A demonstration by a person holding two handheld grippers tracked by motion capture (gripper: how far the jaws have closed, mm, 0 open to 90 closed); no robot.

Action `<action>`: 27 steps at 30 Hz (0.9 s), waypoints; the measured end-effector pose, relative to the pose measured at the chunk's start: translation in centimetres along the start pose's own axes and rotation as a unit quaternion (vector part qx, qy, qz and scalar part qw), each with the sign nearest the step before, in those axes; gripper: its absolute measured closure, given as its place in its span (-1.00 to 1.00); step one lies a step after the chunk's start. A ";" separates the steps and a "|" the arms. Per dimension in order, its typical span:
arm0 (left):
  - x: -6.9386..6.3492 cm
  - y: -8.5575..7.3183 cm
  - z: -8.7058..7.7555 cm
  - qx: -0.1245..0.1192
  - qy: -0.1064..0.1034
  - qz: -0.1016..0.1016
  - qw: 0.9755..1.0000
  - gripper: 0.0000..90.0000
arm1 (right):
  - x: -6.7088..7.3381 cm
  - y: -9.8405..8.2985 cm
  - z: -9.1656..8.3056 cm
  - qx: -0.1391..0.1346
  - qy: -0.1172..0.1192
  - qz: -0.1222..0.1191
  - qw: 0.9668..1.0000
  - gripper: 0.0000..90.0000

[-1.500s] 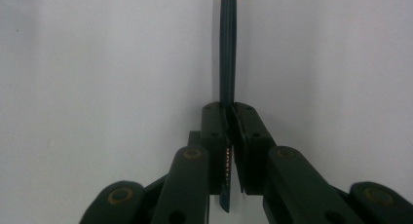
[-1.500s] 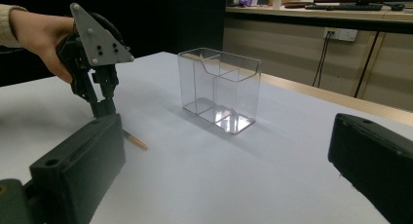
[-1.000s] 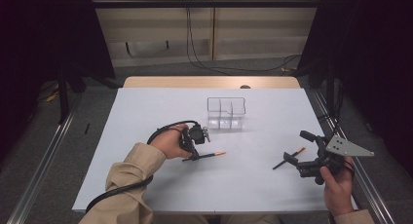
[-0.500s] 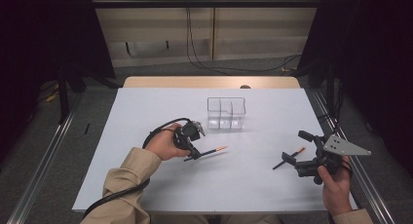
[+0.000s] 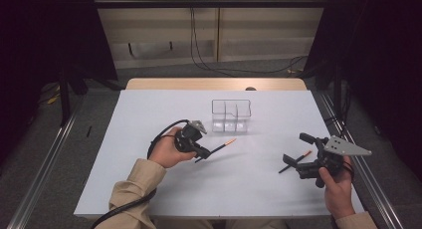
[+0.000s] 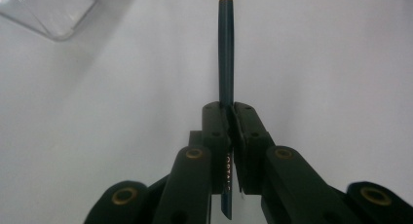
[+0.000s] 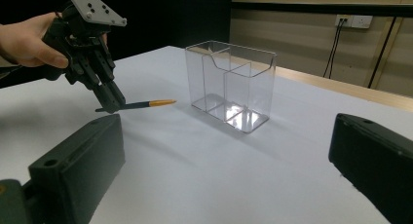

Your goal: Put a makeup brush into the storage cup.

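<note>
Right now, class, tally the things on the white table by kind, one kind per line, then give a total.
Pencils: 2, one dark with an orange end clamped in the left hand-held gripper, one lying by the right hand-held gripper
Clear divided holder: 1
Total: 3

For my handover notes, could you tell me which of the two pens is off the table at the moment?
The pen clamped in the left gripper, its orange end pointing at the clear holder. The other pen lies flat on the table by the open right gripper.
</note>
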State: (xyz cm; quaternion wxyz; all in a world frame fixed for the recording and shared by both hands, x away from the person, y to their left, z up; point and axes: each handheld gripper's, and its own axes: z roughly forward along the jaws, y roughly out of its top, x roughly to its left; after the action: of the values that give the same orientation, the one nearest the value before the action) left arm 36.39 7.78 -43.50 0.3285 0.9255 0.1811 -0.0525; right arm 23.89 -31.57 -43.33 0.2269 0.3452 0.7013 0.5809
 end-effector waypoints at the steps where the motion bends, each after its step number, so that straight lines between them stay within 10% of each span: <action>1: 0.0 0.0 -0.1 -0.005 0.004 0.000 1.000 0.89 | 0.0 0.0 0.1 0.001 0.000 0.002 1.000 -1.00; 14: -0.3 -0.7 -0.3 -0.111 -0.001 -0.028 0.993 0.89 | 0.3 0.8 1.2 0.008 -0.013 0.009 1.000 -1.00; 27: -0.5 -1.4 -0.4 -0.212 -0.022 -0.053 0.976 0.89 | 1.4 1.7 3.9 0.010 0.007 0.022 1.000 -1.00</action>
State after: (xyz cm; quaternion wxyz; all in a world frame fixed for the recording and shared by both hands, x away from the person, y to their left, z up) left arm 35.41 8.94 -43.90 0.5182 0.8223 0.2295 -0.0506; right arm 26.13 -27.79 -42.40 0.2054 0.3587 0.7007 0.5815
